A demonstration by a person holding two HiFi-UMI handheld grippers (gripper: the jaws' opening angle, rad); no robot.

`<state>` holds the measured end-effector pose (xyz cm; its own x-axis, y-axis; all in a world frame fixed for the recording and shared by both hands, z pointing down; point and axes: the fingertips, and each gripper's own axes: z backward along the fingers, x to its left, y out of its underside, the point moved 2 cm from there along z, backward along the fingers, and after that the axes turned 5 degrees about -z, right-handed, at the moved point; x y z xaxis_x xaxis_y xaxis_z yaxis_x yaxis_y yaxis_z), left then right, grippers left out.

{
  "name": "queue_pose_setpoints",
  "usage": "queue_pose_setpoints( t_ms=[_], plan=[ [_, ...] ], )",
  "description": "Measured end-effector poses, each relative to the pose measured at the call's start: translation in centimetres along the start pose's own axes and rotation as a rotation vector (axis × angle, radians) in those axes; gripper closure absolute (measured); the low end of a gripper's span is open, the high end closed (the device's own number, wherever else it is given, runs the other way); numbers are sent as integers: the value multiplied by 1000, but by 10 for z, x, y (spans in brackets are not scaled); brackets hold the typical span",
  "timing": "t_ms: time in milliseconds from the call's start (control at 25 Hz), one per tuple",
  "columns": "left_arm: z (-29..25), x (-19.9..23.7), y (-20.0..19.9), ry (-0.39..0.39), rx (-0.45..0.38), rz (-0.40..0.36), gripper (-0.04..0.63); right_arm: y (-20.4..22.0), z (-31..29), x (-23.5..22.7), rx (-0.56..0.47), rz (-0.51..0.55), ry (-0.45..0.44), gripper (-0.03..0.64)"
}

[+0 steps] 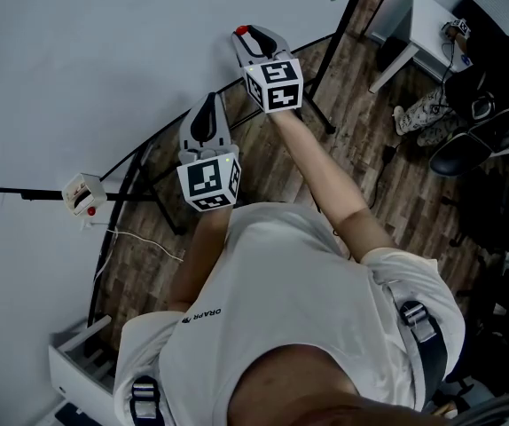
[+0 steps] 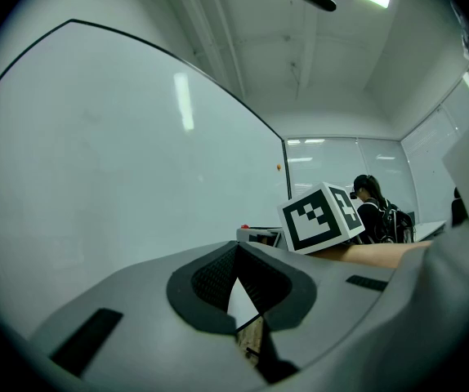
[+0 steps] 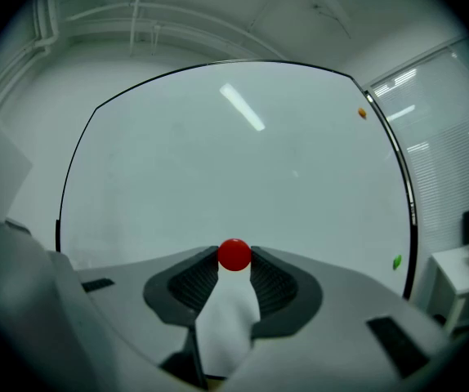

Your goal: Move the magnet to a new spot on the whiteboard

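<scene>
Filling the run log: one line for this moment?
right gripper: shut on magnet | left gripper: shut, empty | whiteboard: ahead

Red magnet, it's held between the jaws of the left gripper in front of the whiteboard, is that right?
Not quite: the red magnet is held between the jaws of the right gripper, not the left, in front of the whiteboard. The right gripper view shows it.

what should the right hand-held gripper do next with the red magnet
Probably carry it sideways to a bare patch of the whiteboard: the right hand-held gripper has its pads closed on the red magnet, pointing at the board, which is bare around it.
</scene>
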<state>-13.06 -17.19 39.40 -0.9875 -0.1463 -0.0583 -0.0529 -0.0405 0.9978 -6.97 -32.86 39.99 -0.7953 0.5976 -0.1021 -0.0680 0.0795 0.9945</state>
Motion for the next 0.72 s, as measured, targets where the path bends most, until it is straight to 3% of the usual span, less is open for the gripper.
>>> queue_pose_setpoints(
  t_ms=[720],
  plan=[
    [2,-4,-1,-4,-3,1,594,-6,-21,-12,2,-9,19,486]
  ],
)
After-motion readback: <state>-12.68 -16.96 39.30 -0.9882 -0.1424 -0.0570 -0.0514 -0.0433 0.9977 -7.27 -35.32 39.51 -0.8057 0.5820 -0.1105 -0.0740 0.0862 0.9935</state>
